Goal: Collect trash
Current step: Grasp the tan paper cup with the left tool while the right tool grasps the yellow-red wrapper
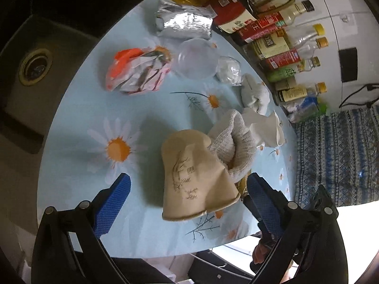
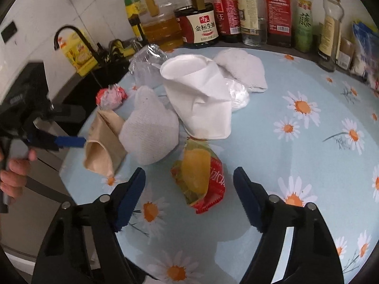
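A crushed brown paper cup (image 1: 196,177) lies on its side on the daisy-print table, between the fingers of my open left gripper (image 1: 189,184); it also shows in the right wrist view (image 2: 104,144). My open right gripper (image 2: 189,179) straddles a red and yellow snack wrapper (image 2: 201,182). Behind it lie a crumpled white paper cup (image 2: 201,99) and a grey-white cloth wad (image 2: 151,127). The left gripper (image 2: 71,141) shows at the left of the right wrist view, beside the brown cup.
Other trash on the table: a red-white crumpled wrapper (image 1: 137,71), a silver foil bag (image 1: 184,21), a clear plastic lid (image 1: 196,59), a second cloth (image 2: 244,68). Sauce bottles (image 2: 236,11) line the back. A dark sink (image 1: 35,64) lies past the table edge (image 1: 45,146).
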Available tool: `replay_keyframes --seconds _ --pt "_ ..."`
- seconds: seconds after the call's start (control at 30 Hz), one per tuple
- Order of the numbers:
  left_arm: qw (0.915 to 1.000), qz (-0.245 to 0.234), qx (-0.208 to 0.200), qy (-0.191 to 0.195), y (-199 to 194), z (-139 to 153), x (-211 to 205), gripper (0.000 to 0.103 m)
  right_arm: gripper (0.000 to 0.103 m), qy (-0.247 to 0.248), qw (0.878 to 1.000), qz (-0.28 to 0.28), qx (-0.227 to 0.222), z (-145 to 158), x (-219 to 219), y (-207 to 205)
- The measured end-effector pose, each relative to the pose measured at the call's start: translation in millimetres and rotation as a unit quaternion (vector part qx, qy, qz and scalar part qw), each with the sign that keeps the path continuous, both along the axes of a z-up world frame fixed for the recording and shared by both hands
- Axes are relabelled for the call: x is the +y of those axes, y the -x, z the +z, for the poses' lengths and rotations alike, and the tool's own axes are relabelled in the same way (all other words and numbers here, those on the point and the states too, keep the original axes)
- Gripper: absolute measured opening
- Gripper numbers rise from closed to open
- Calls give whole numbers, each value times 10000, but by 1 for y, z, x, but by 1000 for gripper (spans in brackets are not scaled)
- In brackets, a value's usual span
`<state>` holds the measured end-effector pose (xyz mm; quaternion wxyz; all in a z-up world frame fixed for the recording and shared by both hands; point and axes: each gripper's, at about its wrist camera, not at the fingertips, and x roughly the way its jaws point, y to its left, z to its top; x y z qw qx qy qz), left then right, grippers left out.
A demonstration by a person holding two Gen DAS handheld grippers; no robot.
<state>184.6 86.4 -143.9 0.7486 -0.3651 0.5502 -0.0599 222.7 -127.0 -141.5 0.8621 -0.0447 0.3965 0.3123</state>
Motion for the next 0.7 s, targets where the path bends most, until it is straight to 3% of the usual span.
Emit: replay_keyframes --seconds 0.23,0.3,0.4,0.57,0.7 --pt "9992 -305 133 -205 -13 -2 -11 95 74 229 9997 -55 -75 -8 9 -3" --pt "9986 -381 193 -302 -17 -3 -15 90 72 252 9996 -61 -77 -10 9 -5" --pt "9983 -399 275 -337 -18 -7 -17 90 60 336 9994 -69 -88 -14 12 -7" --pt "9982 -396 306 -322 -17 -13 -17 83 55 460 9985 -123 -288 -17 15 -4" --pt "9980 -520 199 -295 -19 -9 -22 65 55 467 9982 -119 -360 -18 14 -3"
